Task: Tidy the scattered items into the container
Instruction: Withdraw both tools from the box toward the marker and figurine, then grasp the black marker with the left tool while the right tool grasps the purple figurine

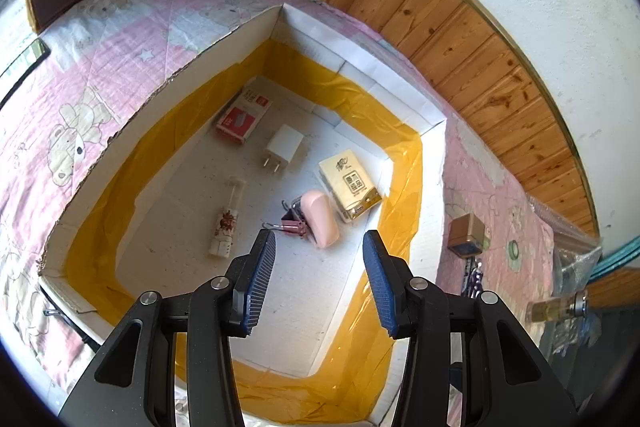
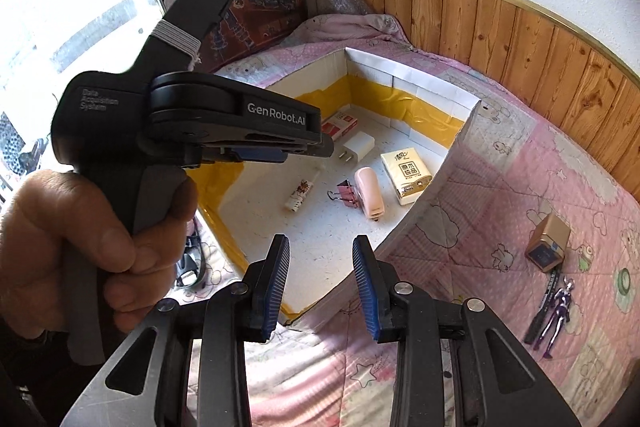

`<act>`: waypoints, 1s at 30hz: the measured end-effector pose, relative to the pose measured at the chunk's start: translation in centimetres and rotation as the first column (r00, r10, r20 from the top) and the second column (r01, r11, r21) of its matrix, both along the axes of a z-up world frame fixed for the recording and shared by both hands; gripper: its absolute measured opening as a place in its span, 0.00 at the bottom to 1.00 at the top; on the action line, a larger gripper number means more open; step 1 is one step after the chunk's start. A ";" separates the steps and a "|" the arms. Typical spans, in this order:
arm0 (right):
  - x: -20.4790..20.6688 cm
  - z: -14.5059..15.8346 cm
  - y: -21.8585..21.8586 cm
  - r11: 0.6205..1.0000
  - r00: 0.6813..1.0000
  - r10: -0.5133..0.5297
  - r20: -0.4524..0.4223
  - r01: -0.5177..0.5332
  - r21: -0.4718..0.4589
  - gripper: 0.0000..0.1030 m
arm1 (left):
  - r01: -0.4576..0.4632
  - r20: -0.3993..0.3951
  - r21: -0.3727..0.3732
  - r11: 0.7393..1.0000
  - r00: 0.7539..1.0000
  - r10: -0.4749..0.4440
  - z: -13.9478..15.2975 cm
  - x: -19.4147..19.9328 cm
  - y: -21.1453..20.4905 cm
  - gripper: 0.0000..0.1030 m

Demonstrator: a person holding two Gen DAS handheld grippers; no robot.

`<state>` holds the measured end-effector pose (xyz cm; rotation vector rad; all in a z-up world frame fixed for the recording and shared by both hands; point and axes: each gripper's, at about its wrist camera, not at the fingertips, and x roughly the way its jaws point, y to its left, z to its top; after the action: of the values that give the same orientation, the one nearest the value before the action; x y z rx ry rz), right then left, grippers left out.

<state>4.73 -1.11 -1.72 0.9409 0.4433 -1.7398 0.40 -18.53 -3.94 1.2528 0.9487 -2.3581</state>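
A pink quilted bedspread (image 2: 500, 187) fills most of both views, with wood panelling (image 1: 472, 39) curving along the upper right. On it sits the white cardboard container (image 1: 360, 39), lined with yellow tape, filling the centre of the left wrist view. Inside lie a red-and-white box (image 1: 242, 117) toward the upper left, a tissue pack (image 1: 350, 183) at right, a pink stapler (image 1: 320, 217) touching a pink binder clip (image 1: 294, 221), a white charger plug (image 1: 282, 147) and a small patterned tube (image 1: 226, 223). Outside, at right in the right wrist view, lie a small brown box (image 2: 548, 241), a pen (image 2: 542, 303) and a purple figurine (image 2: 558, 311). The left gripper (image 1: 320, 283) hovers over the container, jaws wide apart, holding nothing. The right gripper (image 2: 322, 283) has its jaws partly apart, also empty; a hand (image 2: 76, 247) grips the left tool's handle.
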 end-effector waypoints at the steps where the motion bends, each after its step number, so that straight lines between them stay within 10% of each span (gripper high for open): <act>1: -0.1 0.1 0.6 1.000 1.000 -0.005 0.015 0.006 -0.025 0.34 | 0.004 -0.023 -0.001 1.000 1.000 -0.004 0.4 0.2 0.2 0.47; 13: -7.7 1.9 10.5 0.947 0.955 -0.269 0.120 0.285 -0.146 0.34 | 0.240 -0.212 -0.153 0.959 0.940 -0.269 4.0 -0.4 7.5 0.47; 22: -16.8 -4.8 17.5 0.797 0.778 -0.602 0.181 0.600 0.069 0.34 | 0.422 -0.157 -0.222 0.879 0.874 -0.459 1.8 -3.6 14.7 0.47; 30: -19.7 -10.3 18.1 0.779 0.764 -0.625 0.164 0.596 0.192 0.34 | 0.499 -0.094 -0.190 0.846 0.848 -0.521 -1.5 -6.9 17.9 0.47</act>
<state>-14.98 16.94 -12.00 1.4770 0.0927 -2.1735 -6.52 -0.66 -5.40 1.4251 0.4776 -2.8967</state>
